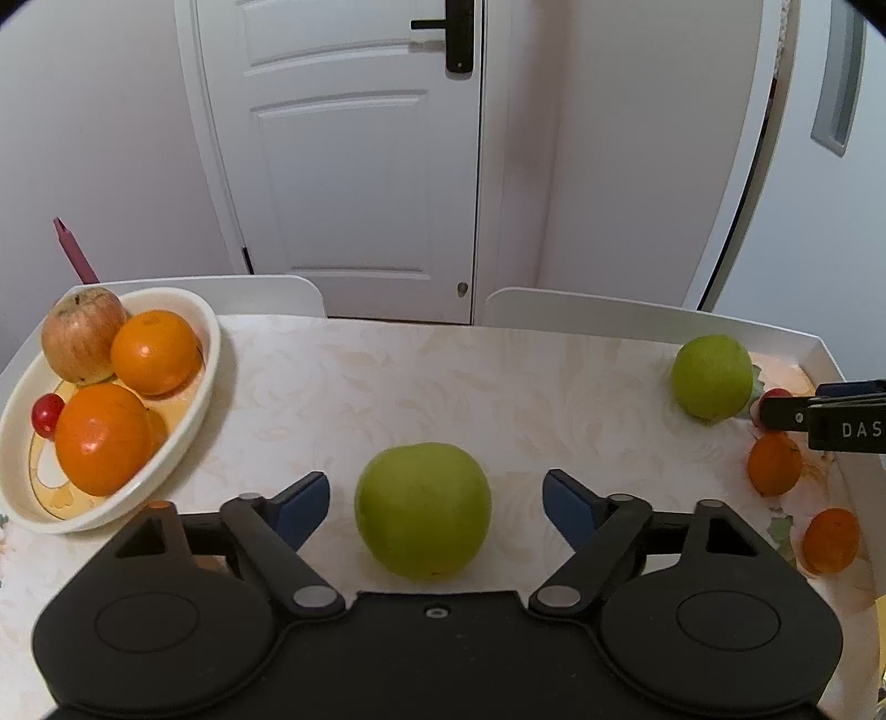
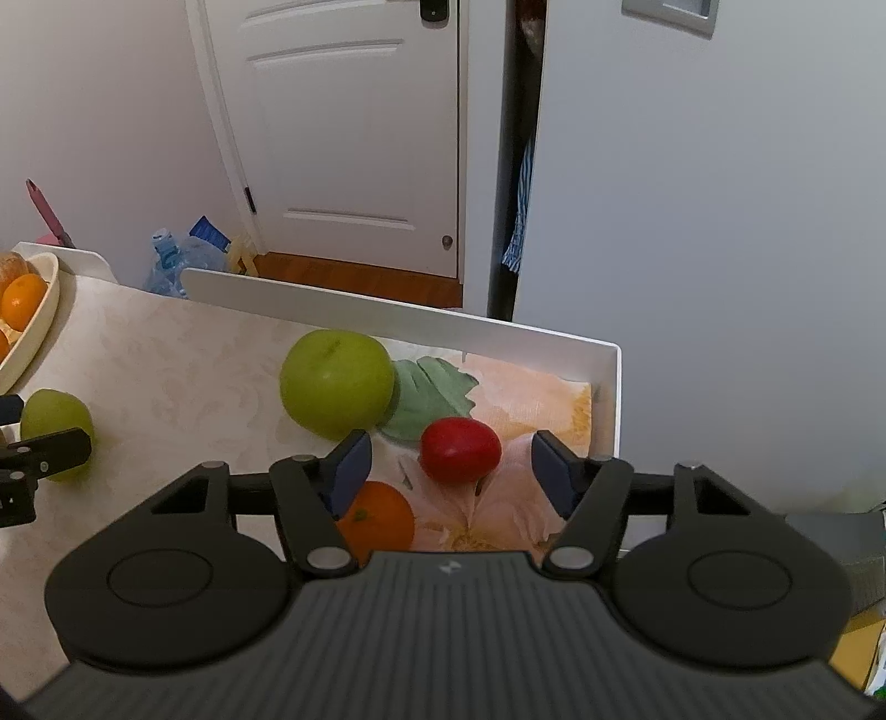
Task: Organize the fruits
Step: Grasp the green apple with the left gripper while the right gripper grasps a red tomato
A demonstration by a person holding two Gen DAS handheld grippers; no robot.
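A green apple (image 1: pixel 423 510) is framed by the left gripper (image 1: pixel 434 498), jaws released; a red fruit (image 2: pixel 459 450) is framed by the right gripper (image 2: pixel 449 465), jaws likewise released.

Behind the table stands a white panelled door (image 1: pixel 354 160), shut, with a black lever handle and lock plate (image 1: pixel 451 33) high on its right side and a small round metal stop (image 1: pixel 462 288) low down near the floor. Two white chair backs (image 1: pixel 637 315) press against the table's far edge. A pink plastic handle (image 1: pixel 75 252) pokes up beyond the far left corner. On the brown wooden floor (image 2: pixel 360 279), by the door frame, lie clear blue-tinted plastic water bottles (image 2: pixel 177 263). To the right, a pale grey cabinet door (image 2: pixel 720 249) stands ajar, striped blue cloth (image 2: pixel 520 221) showing in the gap.
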